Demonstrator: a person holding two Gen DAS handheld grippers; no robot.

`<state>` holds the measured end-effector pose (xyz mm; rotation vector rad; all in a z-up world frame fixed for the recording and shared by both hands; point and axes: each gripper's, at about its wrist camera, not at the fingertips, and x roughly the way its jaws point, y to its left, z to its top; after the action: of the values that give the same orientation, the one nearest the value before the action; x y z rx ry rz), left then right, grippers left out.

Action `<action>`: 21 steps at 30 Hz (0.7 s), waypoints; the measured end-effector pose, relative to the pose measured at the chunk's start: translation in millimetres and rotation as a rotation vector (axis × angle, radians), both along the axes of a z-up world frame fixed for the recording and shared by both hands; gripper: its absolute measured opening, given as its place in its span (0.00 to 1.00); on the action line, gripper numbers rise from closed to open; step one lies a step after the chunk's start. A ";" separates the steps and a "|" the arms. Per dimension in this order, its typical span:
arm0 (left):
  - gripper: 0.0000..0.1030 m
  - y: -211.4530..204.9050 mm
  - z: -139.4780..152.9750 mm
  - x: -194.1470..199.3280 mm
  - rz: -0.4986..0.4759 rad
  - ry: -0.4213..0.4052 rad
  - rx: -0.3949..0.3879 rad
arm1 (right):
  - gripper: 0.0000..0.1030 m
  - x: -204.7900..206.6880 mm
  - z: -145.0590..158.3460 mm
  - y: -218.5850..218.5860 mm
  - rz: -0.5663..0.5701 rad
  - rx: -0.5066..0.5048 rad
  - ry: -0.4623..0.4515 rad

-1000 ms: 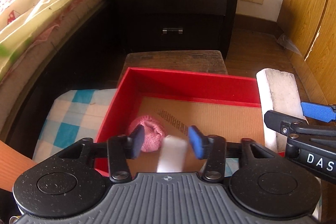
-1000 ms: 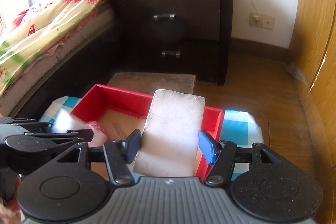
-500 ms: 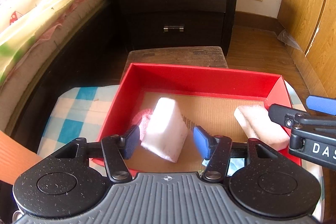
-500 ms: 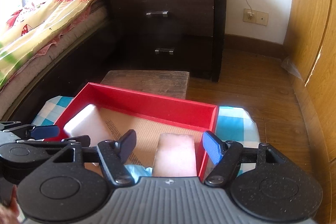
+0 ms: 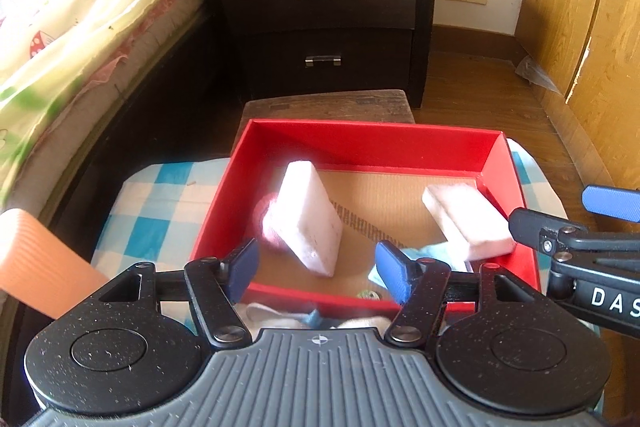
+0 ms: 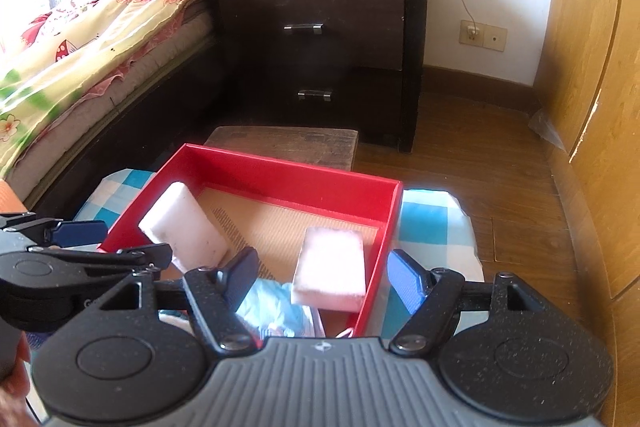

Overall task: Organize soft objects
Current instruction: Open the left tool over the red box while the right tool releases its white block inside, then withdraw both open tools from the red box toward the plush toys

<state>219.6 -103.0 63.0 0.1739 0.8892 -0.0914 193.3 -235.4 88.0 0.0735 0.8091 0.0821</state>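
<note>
A red box (image 5: 368,139) (image 6: 280,167) sits on a blue-checked cloth. Inside it a white sponge block (image 5: 306,219) (image 6: 184,227) leans tilted on a pink knitted ball (image 5: 266,211) at the left. A second whitish-pink sponge (image 5: 466,223) (image 6: 330,267) lies at the right by the wall. A light blue cloth (image 6: 268,303) (image 5: 424,253) lies at the box's near side. My left gripper (image 5: 318,269) is open and empty, above the box's near wall. My right gripper (image 6: 320,277) is open and empty, just behind the right sponge.
A dark nightstand (image 5: 320,11) stands beyond, with a low wooden stool (image 5: 328,105) before it. A bed (image 5: 80,27) runs along the left. Wooden wardrobe doors (image 5: 580,7) line the right. An orange roll (image 5: 36,259) lies at near left.
Both grippers have let go of their sponges, which now rest in the red box. Both grippers have opened and pulled back toward me.
</note>
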 end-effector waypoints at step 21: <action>0.65 22.6 6.0 -63.6 -0.012 0.032 -0.004 | 0.52 -65.6 1.6 -8.3 0.017 0.007 0.031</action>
<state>156.0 -80.4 69.1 0.1747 0.9202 -0.1068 127.7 -243.7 89.6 0.0749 0.8406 0.1005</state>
